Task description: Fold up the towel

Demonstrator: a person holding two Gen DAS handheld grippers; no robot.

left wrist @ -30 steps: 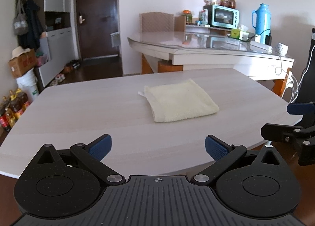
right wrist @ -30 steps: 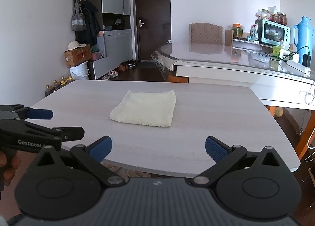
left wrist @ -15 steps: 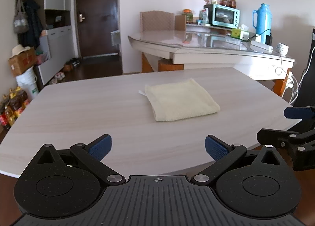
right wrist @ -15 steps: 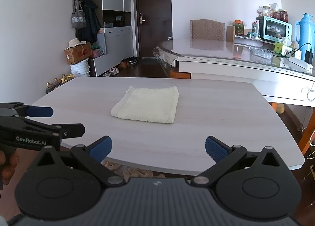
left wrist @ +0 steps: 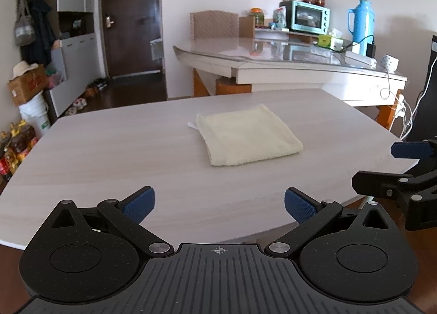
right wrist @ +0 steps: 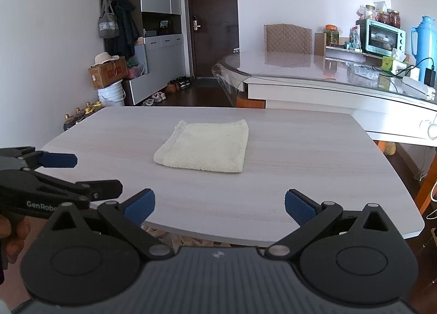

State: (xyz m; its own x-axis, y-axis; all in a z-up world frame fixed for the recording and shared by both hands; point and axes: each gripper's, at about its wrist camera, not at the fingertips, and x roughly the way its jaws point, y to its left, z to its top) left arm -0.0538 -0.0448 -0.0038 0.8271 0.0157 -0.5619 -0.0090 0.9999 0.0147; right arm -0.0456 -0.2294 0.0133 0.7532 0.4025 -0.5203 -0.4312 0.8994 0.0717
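towel (left wrist: pixel 248 135) lies folded flat on table (left wrist: pixel 109 155), long axis slanting; both tools (left wrist: pixel 220 203) (right wrist: pixel 220 203) gape wide, empty.

White lettering "GenRobo", cut off by the right one, stands on the left tongs (right wrist: pixel 58 174) arm.

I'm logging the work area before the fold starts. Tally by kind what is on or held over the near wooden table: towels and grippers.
Towels: 1, the folded cream towel lying flat on the table.
Grippers: 2, the left gripper and the right gripper, both open and empty.
Total: 3.
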